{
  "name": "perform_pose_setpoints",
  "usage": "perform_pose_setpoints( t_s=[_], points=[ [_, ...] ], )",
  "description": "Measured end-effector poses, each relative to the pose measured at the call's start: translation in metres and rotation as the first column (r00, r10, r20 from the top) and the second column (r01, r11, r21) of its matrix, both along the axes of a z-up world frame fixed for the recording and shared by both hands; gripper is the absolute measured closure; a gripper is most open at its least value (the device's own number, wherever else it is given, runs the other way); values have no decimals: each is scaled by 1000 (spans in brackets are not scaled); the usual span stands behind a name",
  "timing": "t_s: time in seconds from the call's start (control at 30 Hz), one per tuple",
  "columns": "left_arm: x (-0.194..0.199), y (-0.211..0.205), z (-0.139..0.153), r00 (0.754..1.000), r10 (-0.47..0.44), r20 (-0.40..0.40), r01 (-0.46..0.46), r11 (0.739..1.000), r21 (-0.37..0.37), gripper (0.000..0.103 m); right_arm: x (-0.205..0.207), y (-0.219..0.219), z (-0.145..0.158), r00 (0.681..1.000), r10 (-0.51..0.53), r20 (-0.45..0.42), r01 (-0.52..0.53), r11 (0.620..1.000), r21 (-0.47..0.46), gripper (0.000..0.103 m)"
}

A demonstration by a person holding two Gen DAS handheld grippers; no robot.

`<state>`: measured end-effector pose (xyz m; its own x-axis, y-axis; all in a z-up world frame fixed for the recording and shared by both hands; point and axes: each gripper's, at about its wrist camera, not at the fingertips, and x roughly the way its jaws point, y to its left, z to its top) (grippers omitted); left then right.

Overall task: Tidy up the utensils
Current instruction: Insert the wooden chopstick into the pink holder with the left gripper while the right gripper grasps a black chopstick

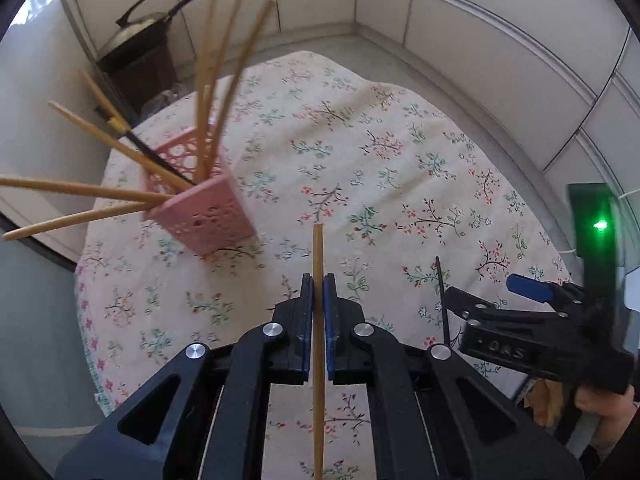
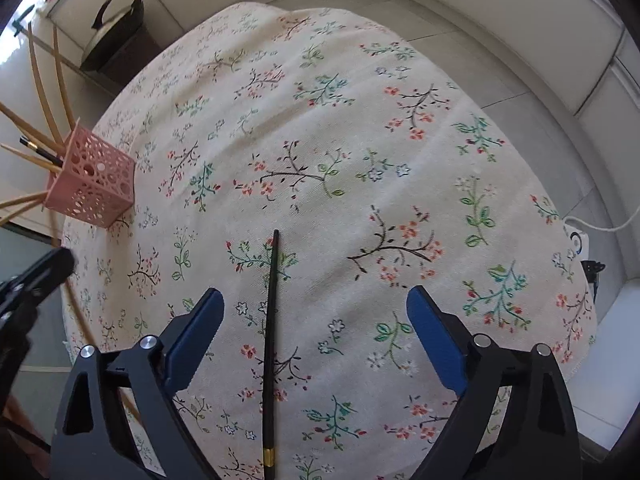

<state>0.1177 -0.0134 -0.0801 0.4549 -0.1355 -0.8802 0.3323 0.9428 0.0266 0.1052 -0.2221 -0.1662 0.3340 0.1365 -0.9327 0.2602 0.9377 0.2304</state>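
At the left of the left wrist view stands a pink perforated plastic basket (image 1: 204,208) on the round table with flowered cloth (image 1: 360,152), already stuffed with many pale wooden chopsticks (image 1: 80,191) that fan out to the left and upward, plus one black with a gold band. In the lower middle, left gripper (image 1: 319,292) pressed together on a single pale bamboo chopstick (image 1: 318,252), pinched near its middle, tip pointing up the frame, well apart from the basket. At the right edge, right gripper (image 1: 480,300) in a person's hand, just beside a thin black chopstick (image 1: 442,300).

In the right wrist view, same basket (image 2: 94,184) at the far left. In the lower middle, right gripper (image 2: 316,320) spread wide, blue pads on both sides of the black chopstick with gold ring (image 2: 271,340), which lies flat on the cloth, not touched yet.

Possible trouble: held stick can pivot between the pads, being pinched at one narrow point only. Can also hit the fanned sticks at insertion and tip the light basket. On the right, thin stick can roll away or the cloth get pinched, if closing is off-centre.
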Motion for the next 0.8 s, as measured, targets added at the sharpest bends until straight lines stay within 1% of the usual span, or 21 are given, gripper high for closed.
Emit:
perform_pose_setpoints(
  t_s=[0.03, 0.07, 0.1, 0.13, 0.17, 0.2, 0.23, 0.27, 0.3, 0.33, 0.4, 0.47, 0.53, 0.63, 0.8],
  points=[
    [-6, 10, 9, 1000, 18, 23, -18, 1000, -12, 98, 3, 6, -2, 1000, 18, -8, -18, 1000, -18, 16],
    [-9, 14, 17, 999, 33, 43, -32, 999, -20, 98, 6, 13, -5, 999, 39, -18, -39, 999, -33, 22],
    [-15, 22, 24, 997, 49, 64, -47, 998, -29, 98, 9, 19, -9, 998, 59, -34, -60, 997, -46, 35],
    [-21, 29, 32, 994, 66, 88, -62, 997, -40, 98, 12, 26, -15, 995, 81, -65, -85, 994, -62, 41],
    [-24, 33, 36, 991, 76, 106, -71, 996, -48, 98, 14, 32, -19, 993, 91, -78, -98, 990, -103, 47],
    [-30, 39, 44, 989, 86, 124, -79, 995, -60, 98, 15, 38, -17, 993, 100, -59, -108, 983, -146, 65],
    [-35, 44, 49, 986, 97, 137, -87, 993, -78, 98, 16, 45, -15, 991, 125, -46, -131, 981, -146, 75],
    [-39, 49, 55, 983, 108, 149, -94, 991, -97, 98, 17, 49, -13, 991, 131, -38, -135, 982, -133, 94],
    [-43, 55, 61, 979, 121, 163, -102, 988, -120, 98, 19, 51, -12, 991, 129, -35, -132, 984, -120, 98],
    [-44, 58, 64, 976, 132, 174, -109, 985, -137, 98, 20, 51, -10, 993, 116, -28, -119, 988, -97, 98],
    [-47, 65, 73, 967, 159, 198, -124, 976, -176, 98, 16, 49, -4, 994, 102, 22, -101, 993, -69, 98],
    [-48, 71, 81, 960, 177, 216, -133, 969, -207, 98, 7, 45, 11, 991, 102, 85, -98, 994, -57, 98],
    [-50, 77, 90, 952, 194, 236, -137, 962, -237, 98, -3, 36, 30, 986, 87, 142, -85, 996, -19, 98],
    [-54, 80, 100, 942, 203, 267, -128, 954, -272, 98, -19, 19, 62, 969, 56, 241, -63, 998, 20, 98],
    [-57, 80, 112, 928, 221, 301, -124, 943, -310, 98, -33, -8, 106, 939, 2, 344, -37, 995, 96, 98]
  ],
)
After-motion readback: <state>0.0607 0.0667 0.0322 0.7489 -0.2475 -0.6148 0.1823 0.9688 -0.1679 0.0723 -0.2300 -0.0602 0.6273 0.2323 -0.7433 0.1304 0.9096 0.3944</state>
